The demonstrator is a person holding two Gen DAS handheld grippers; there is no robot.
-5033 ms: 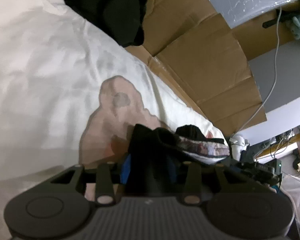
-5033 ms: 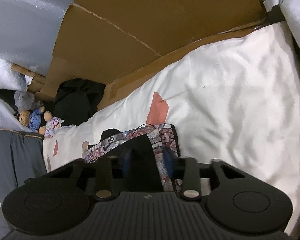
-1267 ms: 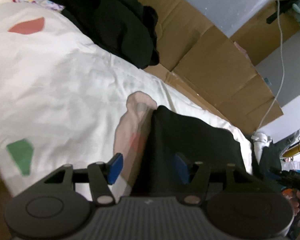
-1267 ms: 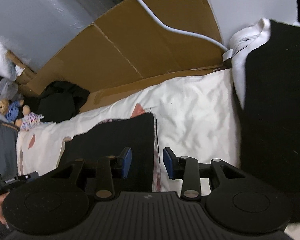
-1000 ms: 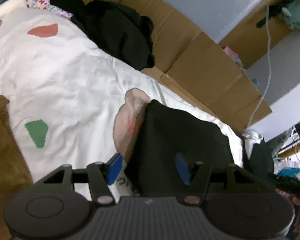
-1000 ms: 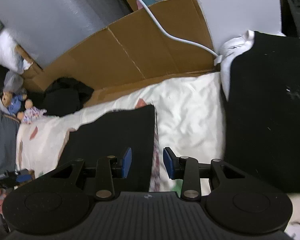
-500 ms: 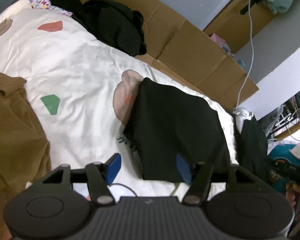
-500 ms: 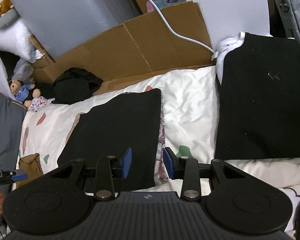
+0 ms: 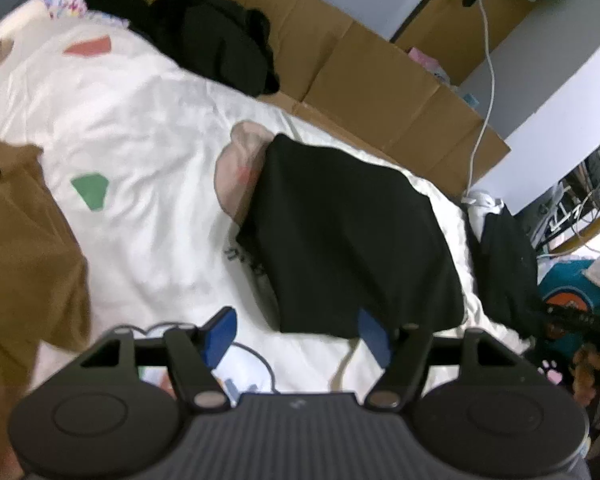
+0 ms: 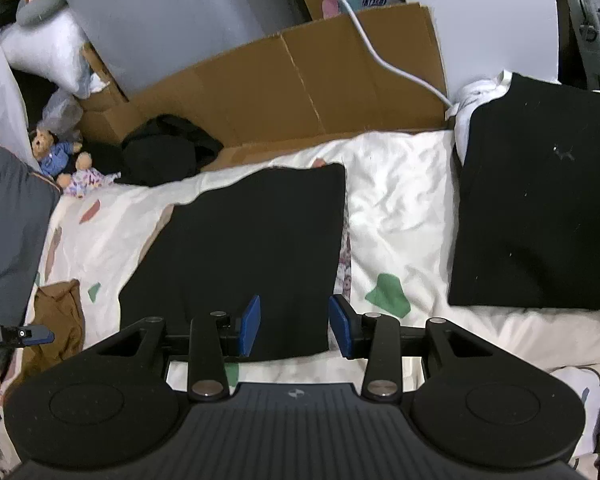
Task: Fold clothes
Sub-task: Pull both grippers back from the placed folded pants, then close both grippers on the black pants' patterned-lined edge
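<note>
I am holding both the left gripper (image 9: 296,334) and the right gripper (image 10: 293,326) spread and empty, jaws just widening, above the folded black garment (image 10: 244,248) lying flat on the white bedsheet (image 10: 396,208).

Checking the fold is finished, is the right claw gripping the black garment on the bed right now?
No, the right claw is open above the folded black garment, its blue pads clear of the cloth.

Cardboard sheets (image 10: 300,76) and a white cable (image 10: 380,56) behind the bed; stuffed toys (image 10: 56,156) at its corner.
</note>
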